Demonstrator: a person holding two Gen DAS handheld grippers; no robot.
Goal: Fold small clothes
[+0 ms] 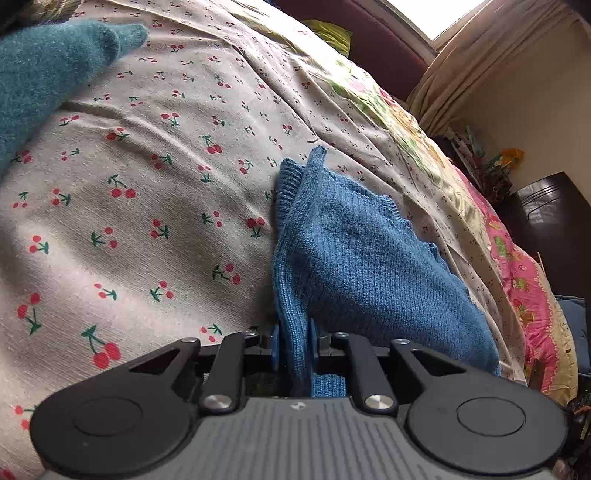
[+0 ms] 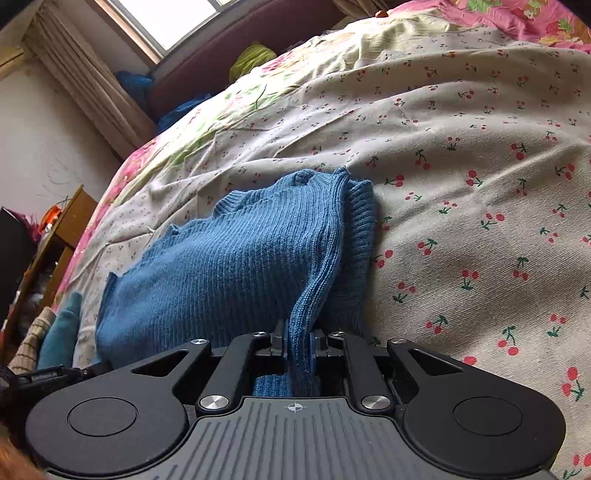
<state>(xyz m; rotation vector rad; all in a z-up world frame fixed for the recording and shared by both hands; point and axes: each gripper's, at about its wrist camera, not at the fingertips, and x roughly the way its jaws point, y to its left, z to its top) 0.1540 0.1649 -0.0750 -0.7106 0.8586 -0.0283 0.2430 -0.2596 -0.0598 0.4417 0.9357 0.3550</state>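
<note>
Both grippers (image 1: 293, 345) (image 2: 298, 345) pinch blue sweater (image 1: 354, 251)

A cherry-print sheet (image 2: 461, 155) covers the bed, with a pink floral quilt (image 1: 524, 288) along its edge, beige curtains (image 2: 85, 85) by the window (image 2: 166, 18), and a wooden shelf (image 2: 55, 236) beside.

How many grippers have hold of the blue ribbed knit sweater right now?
2. The left gripper pinches one edge of the blue ribbed knit sweater; the right gripper pinches another bunched edge.
</note>
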